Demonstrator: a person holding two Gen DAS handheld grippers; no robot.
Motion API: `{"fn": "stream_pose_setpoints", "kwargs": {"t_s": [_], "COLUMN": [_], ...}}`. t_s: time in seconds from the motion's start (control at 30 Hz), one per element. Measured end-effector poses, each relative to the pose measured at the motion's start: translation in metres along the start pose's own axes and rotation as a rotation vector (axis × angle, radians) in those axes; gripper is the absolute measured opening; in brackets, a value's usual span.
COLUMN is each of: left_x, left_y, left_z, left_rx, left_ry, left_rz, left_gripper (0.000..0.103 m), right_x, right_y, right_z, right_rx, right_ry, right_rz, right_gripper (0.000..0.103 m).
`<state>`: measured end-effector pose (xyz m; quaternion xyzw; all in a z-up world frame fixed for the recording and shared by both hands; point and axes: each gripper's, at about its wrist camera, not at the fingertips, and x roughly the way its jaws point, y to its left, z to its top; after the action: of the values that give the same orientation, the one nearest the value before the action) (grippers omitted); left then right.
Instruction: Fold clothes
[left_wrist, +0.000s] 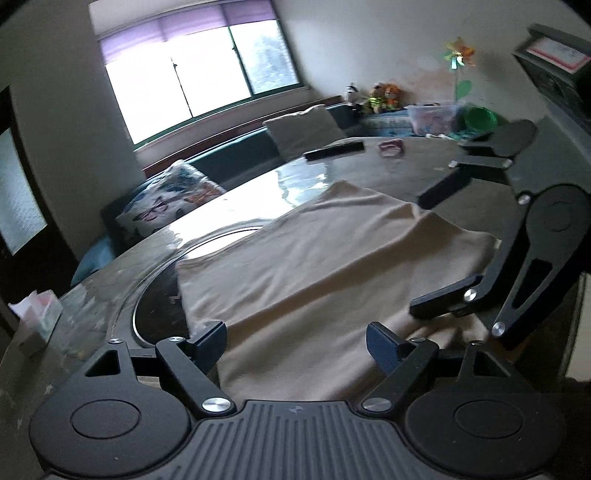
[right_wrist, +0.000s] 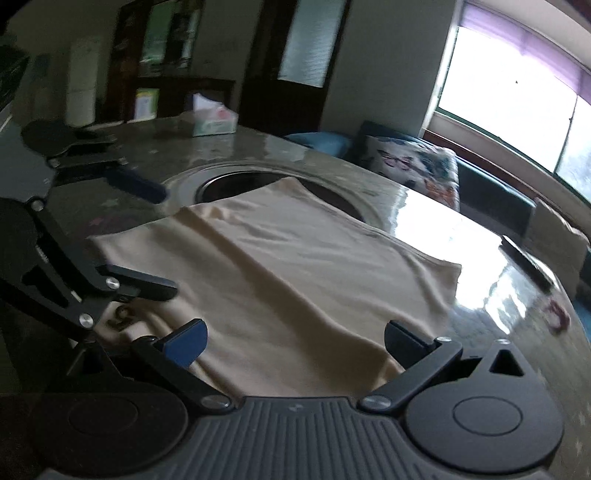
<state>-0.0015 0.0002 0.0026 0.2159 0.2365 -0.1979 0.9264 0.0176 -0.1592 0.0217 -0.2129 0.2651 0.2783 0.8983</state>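
A beige garment (left_wrist: 317, 266) lies flat, partly folded, on a round glossy table (left_wrist: 266, 177). It also shows in the right wrist view (right_wrist: 295, 266). My left gripper (left_wrist: 295, 341) is open, its jaws wide apart over the garment's near edge, holding nothing. My right gripper (right_wrist: 295, 341) is open too, over the garment's near edge. In the left wrist view the right gripper (left_wrist: 436, 251) shows at the garment's right side. In the right wrist view the left gripper (right_wrist: 155, 240) shows at its left side.
A dark round inset (right_wrist: 236, 184) lies in the table's middle, partly under the garment. A tissue box (right_wrist: 214, 120), a black remote (left_wrist: 334, 149) and a small pink object (left_wrist: 391, 147) sit on the table. A sofa with cushions (left_wrist: 173, 199) stands beyond it.
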Motion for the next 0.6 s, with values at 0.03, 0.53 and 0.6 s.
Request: {"fn": "stream_pose_setpoints", "kwargs": {"t_s": [0.03, 0.53, 0.6], "left_x": [-0.001, -0.016, -0.024], "left_y": [-0.001, 0.008, 0.012], "left_z": [-0.001, -0.004, -0.007], "left_rx": [0.003, 0.003, 0.012], "left_ry": [-0.001, -0.014, -0.014], "left_rz": [-0.003, 0.021, 0.030], "left_gripper": [0.088, 0.088, 0.088], "right_x": [-0.001, -0.002, 0.001], "right_y": [0.002, 0.011, 0.011], "right_z": [0.001, 0.007, 0.008], "right_rx": [-0.018, -0.073, -0.065], "right_ry": [-0.003, -0.038, -0.035], "right_rz": [0.001, -0.012, -0.017], "right_gripper": [0.103, 0.103, 0.103]}}
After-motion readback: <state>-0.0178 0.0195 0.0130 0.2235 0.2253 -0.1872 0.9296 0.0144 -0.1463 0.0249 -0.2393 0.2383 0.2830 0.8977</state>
